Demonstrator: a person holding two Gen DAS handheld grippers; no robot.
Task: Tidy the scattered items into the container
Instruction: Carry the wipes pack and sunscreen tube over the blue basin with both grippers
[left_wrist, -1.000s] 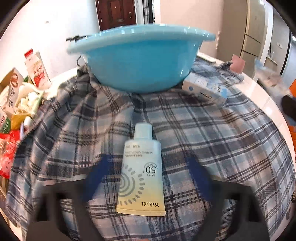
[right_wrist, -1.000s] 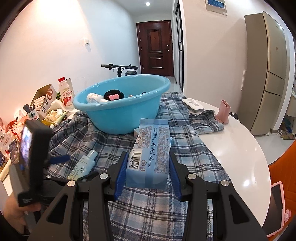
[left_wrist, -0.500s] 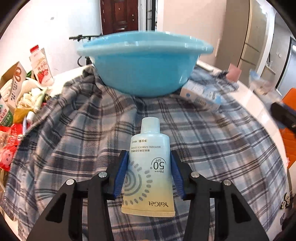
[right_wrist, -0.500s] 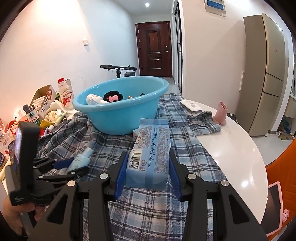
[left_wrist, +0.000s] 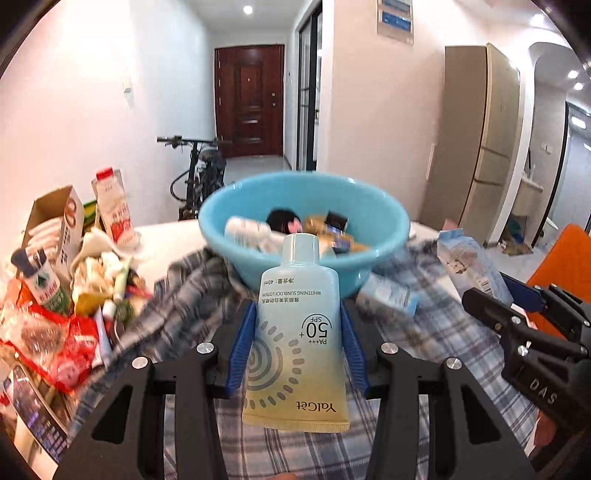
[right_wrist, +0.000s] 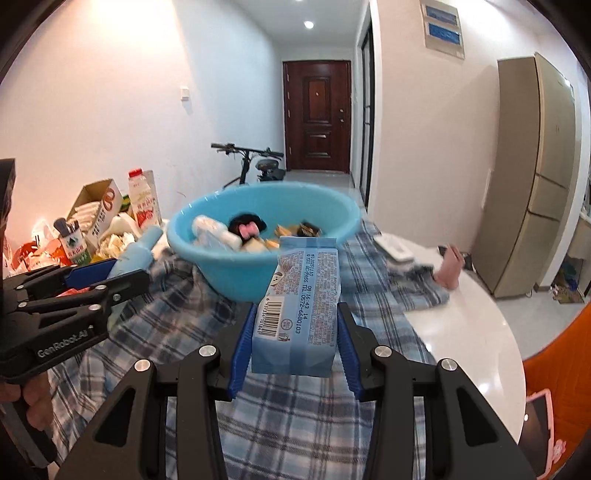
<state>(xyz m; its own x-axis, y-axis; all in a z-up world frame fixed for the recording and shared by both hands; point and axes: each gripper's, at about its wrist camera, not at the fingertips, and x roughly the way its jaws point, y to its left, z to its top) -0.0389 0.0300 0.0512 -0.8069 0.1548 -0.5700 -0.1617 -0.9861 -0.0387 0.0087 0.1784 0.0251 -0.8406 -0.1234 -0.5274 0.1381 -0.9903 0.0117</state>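
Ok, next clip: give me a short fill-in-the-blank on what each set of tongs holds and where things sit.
1. The left tongs are shut on a tube printed SPF ____.
2. The right tongs are shut on a light ____ pack with a barcode.
3. The basin stands on a ____ cloth.
4. Behind the basin, near the door, stands a ____.

Missing words: 50; blue; plaid; bicycle

A bright room with a hallway

White walls (right_wrist: 110, 92), a brown door (right_wrist: 317, 116), a bike (right_wrist: 255, 164), a tall fridge (right_wrist: 532, 177).
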